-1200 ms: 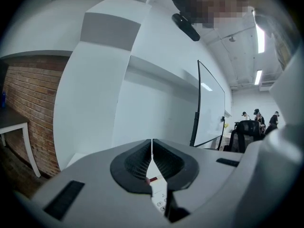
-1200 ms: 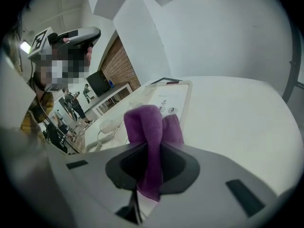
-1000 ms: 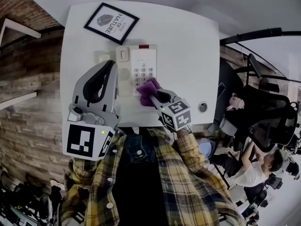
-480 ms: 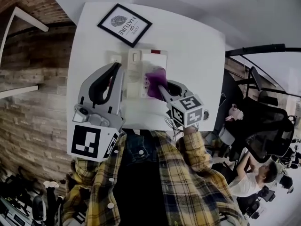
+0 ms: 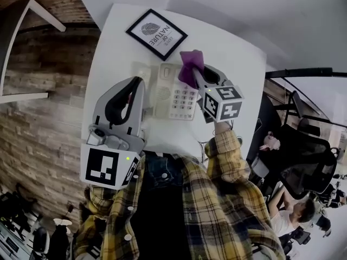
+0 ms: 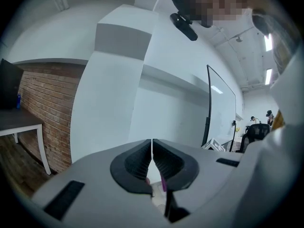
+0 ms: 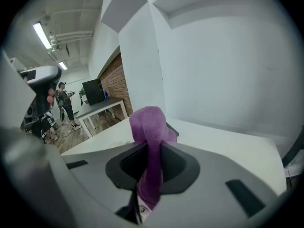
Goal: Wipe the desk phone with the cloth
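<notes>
The white desk phone (image 5: 174, 93) lies on the white desk (image 5: 119, 42), handset on its left, keypad on its right. My right gripper (image 5: 194, 72) is shut on the purple cloth (image 5: 191, 64), which hangs bunched over the phone's far right end; I cannot tell whether it touches. In the right gripper view the cloth (image 7: 148, 127) stands up between the jaws of the right gripper (image 7: 151, 146). My left gripper (image 5: 135, 84) hovers beside the phone's left edge. In its own view the left gripper (image 6: 152, 151) is shut with nothing held.
A black-framed picture (image 5: 156, 33) lies at the desk's far side behind the phone. A brick wall (image 5: 38, 129) runs along the left. Black office chairs (image 5: 306, 156) and seated people are off the desk's right edge.
The right gripper has carried the cloth from the keypad's near end up to the phone's far end. The left gripper has stayed beside the handset.
</notes>
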Demonstrator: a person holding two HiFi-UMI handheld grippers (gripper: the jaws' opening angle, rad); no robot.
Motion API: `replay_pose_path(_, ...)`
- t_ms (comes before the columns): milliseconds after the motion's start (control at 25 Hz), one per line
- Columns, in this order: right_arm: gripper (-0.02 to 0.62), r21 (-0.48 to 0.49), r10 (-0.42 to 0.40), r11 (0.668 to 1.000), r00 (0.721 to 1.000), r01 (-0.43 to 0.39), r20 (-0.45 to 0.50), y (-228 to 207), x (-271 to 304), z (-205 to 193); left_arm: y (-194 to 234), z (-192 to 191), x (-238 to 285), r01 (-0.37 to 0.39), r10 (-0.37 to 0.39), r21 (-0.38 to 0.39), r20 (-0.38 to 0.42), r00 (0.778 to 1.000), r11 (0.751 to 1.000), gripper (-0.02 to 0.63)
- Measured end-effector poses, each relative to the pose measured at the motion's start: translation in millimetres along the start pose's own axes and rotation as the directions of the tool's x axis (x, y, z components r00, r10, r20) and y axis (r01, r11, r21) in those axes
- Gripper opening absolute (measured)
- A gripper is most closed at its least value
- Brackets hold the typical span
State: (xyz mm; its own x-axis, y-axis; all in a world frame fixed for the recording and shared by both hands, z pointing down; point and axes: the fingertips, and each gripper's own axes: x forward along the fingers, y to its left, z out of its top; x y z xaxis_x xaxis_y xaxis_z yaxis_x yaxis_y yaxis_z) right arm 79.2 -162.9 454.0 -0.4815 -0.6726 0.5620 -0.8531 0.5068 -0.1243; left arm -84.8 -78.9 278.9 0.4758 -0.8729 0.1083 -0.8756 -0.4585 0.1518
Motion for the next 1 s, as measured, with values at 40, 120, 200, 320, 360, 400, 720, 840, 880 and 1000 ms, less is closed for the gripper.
replay_pose_path(40, 0.061, -0.001, 0.002, 1.0, 1.0, -0.002, -0.008, 0, 5, 0, 1, 0, -1, -0.005, 0.005, -0.001, 0.0, 1.0, 1.0, 0.021)
replay_pose_path(120, 0.061, -0.004, 0.006, 1.0, 0.999, -0.007, -0.033, 1, 14, -5, 3, 1, -1, -0.011, 0.011, -0.002, 0.0, 1.0, 1.0, 0.021)
replay_pose_path(200, 0.061, -0.007, 0.01, 1.0, 0.998, -0.011, -0.064, 2, 23, -15, 4, 0, 0, -0.014, 0.014, -0.004, 0.001, 1.0, 1.0, 0.021)
replay_pose_path(320, 0.061, -0.002, 0.017, 1.0, 0.996, -0.017, -0.092, 3, 30, -28, 3, -1, 2, -0.013, 0.013, -0.006, 0.0, 1.0, 1.0, 0.021)
replay_pose_path(360, 0.061, 0.001, 0.02, 1.0, 0.995, -0.02, -0.096, 4, 30, -30, 2, -2, 2, -0.011, 0.011, -0.007, -0.001, 1.0, 1.0, 0.021)
replay_pose_path(400, 0.061, 0.002, 0.026, 1.0, 0.994, -0.026, -0.103, 5, 30, -32, 2, -2, 2, -0.01, 0.01, -0.007, -0.001, 1.0, 1.0, 0.021)
replay_pose_path(720, 0.06, -0.008, 0.106, 0.994, 0.978, -0.109, -0.18, 26, 24, -52, -4, -4, 5, 0.007, -0.007, -0.005, -0.008, 1.0, 1.0, 0.021)
replay_pose_path(840, 0.061, -0.001, 0.13, 0.991, 0.97, -0.133, -0.204, 33, 18, -63, -5, -4, 6, 0.01, -0.01, -0.001, -0.009, 1.0, 1.0, 0.021)
replay_pose_path(880, 0.06, -0.001, 0.135, 0.99, 0.968, -0.138, -0.211, 35, 16, -67, -5, -4, 6, 0.01, -0.01, 0.0, -0.01, 1.0, 1.0, 0.021)
replay_pose_path(1000, 0.06, -0.015, 0.144, 0.988, 0.963, -0.151, -0.23, 43, 11, -75, -4, -4, 7, 0.009, -0.009, 0.003, -0.013, 1.0, 1.0, 0.021)
